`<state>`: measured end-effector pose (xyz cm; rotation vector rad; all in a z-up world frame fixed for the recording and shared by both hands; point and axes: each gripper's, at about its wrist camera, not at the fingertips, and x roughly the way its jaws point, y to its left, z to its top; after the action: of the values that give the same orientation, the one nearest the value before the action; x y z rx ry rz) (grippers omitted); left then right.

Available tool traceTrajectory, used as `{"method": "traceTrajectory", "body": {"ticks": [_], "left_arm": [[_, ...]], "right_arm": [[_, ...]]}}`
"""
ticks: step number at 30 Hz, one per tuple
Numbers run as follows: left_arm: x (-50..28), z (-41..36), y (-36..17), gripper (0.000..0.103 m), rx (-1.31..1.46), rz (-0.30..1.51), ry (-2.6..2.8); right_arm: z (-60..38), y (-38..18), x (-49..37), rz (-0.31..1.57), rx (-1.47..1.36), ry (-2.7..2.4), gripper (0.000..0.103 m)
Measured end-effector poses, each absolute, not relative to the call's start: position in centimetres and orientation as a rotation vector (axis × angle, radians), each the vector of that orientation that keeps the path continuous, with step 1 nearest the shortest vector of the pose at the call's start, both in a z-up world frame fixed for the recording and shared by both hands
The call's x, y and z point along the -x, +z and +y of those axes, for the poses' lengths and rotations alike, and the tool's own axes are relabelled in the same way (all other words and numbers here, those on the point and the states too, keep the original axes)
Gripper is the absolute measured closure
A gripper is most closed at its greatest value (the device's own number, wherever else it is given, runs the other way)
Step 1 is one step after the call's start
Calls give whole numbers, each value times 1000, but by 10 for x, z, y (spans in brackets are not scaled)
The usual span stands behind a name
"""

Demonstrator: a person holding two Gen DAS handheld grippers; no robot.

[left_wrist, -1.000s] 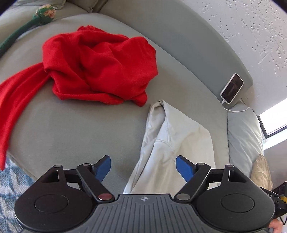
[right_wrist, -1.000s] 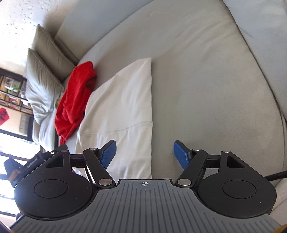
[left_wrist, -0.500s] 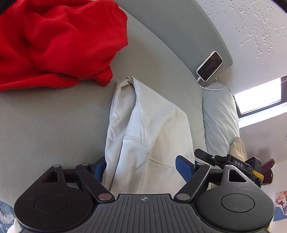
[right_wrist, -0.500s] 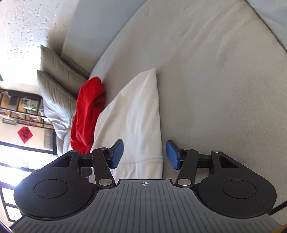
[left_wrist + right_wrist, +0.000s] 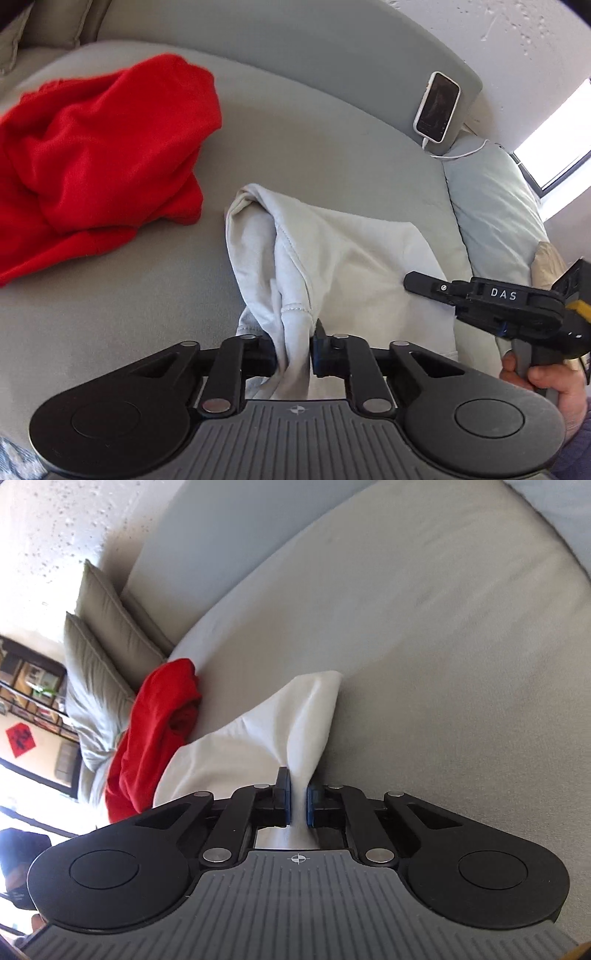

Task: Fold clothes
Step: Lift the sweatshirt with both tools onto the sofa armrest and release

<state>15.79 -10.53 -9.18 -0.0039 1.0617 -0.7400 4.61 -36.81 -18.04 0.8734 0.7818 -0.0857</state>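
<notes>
Left gripper [image 5: 293, 350] closing, pads pinch white garment [image 5: 332, 258] edge at lower centre | right gripper [image 5: 297, 805] clamped on its other edge | garment pale, creased, partly folded, lying mid-frame on grey sofa [image 5: 332, 158] | progress: early, both edges gripped, fold not yet made; red garment [image 5: 99, 147] upper left crumpled, untouched

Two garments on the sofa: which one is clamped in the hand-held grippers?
The white garment, pinched by both; the red garment lies crumpled beside it, untouched.
</notes>
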Motion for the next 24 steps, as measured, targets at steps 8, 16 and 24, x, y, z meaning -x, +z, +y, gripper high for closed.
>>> {"method": "traceTrajectory", "body": {"ticks": [8, 16, 24], "left_arm": [[-57, -127, -21, 96, -176, 704, -788], [6, -157, 39, 96, -150, 564, -977], [52, -196, 83, 96, -142, 462, -1236]], "right_arm": [[-337, -93, 13, 656, -595, -133, 98], [-346, -21, 145, 463, -584, -227, 98], [-356, 29, 263, 257, -587, -413, 98]]}}
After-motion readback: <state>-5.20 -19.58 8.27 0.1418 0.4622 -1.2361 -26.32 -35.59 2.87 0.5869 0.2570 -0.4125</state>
